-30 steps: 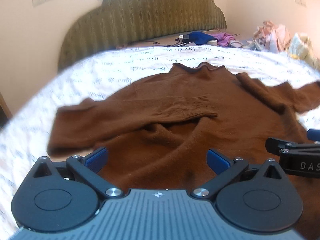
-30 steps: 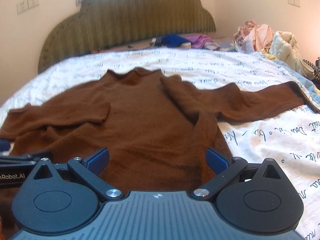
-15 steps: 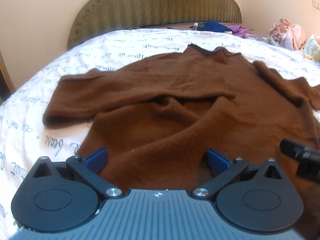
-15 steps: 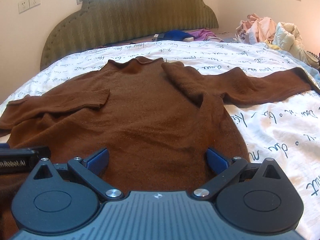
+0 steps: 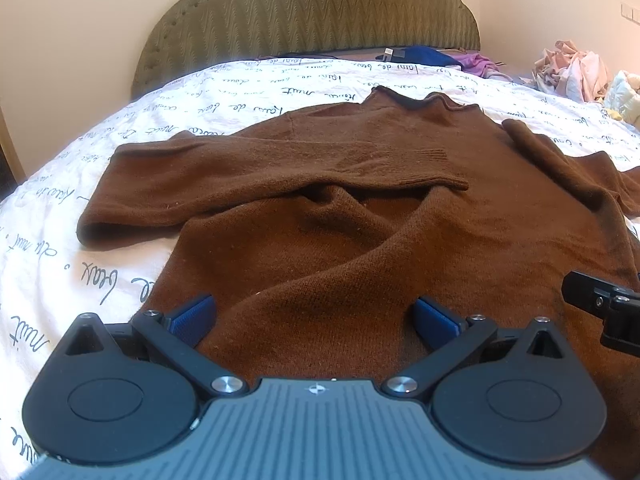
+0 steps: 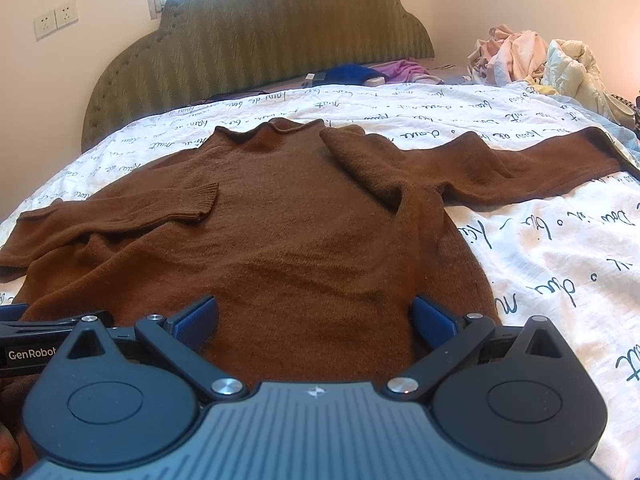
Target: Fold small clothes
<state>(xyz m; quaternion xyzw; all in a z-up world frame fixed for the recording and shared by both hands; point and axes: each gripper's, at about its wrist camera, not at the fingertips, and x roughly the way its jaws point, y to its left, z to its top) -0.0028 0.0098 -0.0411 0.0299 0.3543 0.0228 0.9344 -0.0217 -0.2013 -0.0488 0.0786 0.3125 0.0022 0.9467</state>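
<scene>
A brown knitted sweater (image 5: 360, 216) (image 6: 304, 232) lies flat on the bed, collar toward the headboard. Its left sleeve (image 5: 256, 176) (image 6: 120, 216) is folded across the chest, while the right sleeve (image 6: 500, 164) stretches out to the right. My left gripper (image 5: 316, 316) is open low over the hem's left part, blue pads spread wide with nothing between them. Open as well, my right gripper (image 6: 316, 316) hovers over the hem's right part. Each gripper shows at the edge of the other's view: the right one (image 5: 600, 308), the left one (image 6: 32, 340).
The bed has a white sheet with dark handwriting (image 6: 560, 264) and a green padded headboard (image 5: 312, 12). A heap of loose clothes (image 6: 528, 56) lies at the far right, and blue and purple items (image 6: 360, 74) sit by the headboard.
Both grippers have dropped lower and closer to the sweater's hem, the left one shifting left so that more of the folded sleeve shows. The sweater itself has not moved.
</scene>
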